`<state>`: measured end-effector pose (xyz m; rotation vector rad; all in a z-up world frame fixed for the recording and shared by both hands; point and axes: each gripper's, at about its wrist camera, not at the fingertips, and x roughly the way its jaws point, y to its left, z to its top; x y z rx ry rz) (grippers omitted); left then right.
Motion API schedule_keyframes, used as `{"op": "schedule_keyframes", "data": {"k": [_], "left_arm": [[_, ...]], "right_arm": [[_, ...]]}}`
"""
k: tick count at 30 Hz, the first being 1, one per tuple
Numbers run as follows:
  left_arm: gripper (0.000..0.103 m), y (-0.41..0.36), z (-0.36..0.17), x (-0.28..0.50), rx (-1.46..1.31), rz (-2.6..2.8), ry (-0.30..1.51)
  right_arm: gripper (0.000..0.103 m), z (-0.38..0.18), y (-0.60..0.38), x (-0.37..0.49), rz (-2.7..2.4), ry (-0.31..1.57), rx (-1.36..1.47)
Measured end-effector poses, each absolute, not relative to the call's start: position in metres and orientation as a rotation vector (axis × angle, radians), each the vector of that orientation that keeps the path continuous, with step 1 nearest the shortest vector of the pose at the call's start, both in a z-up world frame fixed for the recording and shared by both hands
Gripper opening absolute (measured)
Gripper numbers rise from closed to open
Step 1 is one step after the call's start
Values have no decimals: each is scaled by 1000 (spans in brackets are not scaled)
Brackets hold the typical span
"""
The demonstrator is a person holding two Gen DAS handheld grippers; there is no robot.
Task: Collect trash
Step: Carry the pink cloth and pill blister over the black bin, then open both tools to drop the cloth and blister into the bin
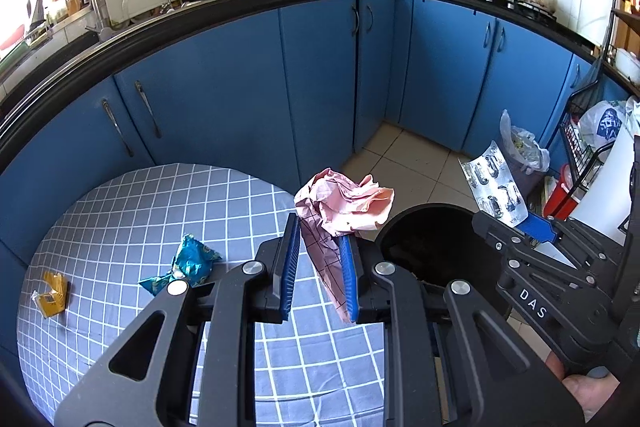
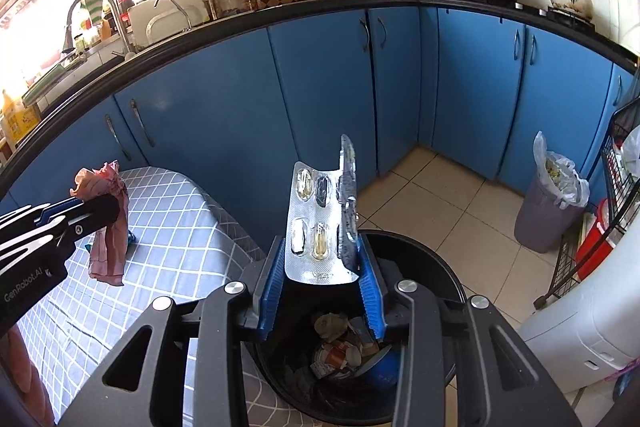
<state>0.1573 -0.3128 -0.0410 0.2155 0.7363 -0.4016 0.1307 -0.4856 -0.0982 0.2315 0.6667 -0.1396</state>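
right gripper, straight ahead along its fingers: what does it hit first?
Probably the black bin. The right gripper, its jaws spread around a folded blister pack, points down over the bin's open mouth, so it would likely meet the trash inside or the far rim. Depth is uncertain.

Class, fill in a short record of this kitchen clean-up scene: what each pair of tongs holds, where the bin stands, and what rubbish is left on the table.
Left tongs: shut on crumpled pink paper
Right tongs: blister pack stands between the pads, over the bin
Bin: black, beside the table, rubbish inside
Table: checked cloth
Left on table: teal wrapper, yellow wrapper
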Motion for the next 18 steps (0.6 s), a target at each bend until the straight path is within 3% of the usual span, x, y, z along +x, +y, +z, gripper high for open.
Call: {"op": "schedule_keyframes", "data": {"k": [13, 14, 15, 17, 18], "left_arm": [[21, -329, -42, 159, 227, -418, 726], [21, -330, -42, 159, 227, -417, 728], [21, -331, -42, 159, 226, -417, 729], [21, -331, -42, 159, 227, -419, 730], [21, -331, -43, 159, 230, -420, 729]], "right_arm": [[41, -102, -491, 133, -162, 670, 227], [51, -102, -492, 134, -168, 670, 226], [71, -101, -492, 133, -177, 665, 225], [82, -98, -494, 128, -193, 632, 224], [83, -97, -494, 126, -197, 622, 224]]}}
